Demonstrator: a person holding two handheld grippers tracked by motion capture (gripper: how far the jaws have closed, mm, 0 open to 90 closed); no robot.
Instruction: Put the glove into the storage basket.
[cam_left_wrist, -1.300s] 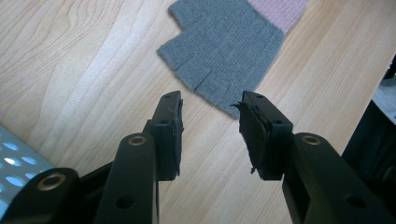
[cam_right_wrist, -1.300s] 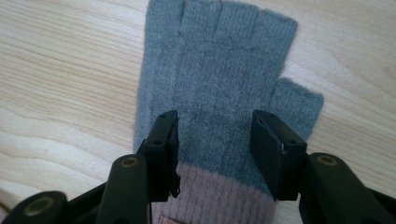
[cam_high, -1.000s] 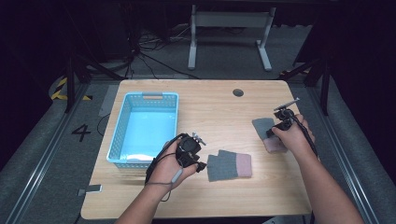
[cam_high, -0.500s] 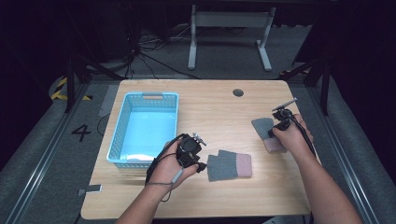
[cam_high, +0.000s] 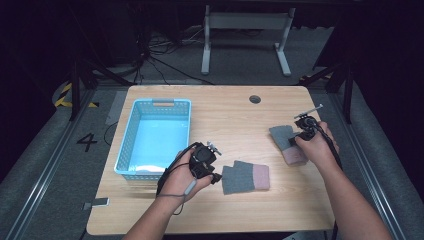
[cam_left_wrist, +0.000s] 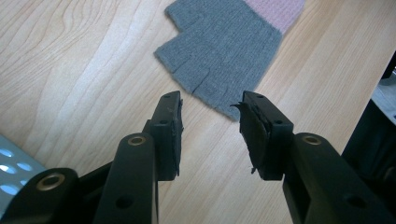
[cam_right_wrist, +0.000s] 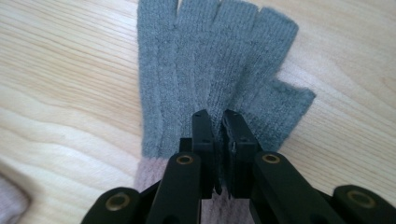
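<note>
The light wooden tabletop carries a blue basket just beyond the left gripper; a grey glove with a pink cuff lies flat just ahead of that gripper; a second such glove lies under the right gripper.

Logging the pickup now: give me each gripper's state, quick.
Left gripper: open, empty, just short of the near grey knitted glove with pink cuff.
Right gripper: jaws just closed, pinching the far grey knitted glove.
</note>
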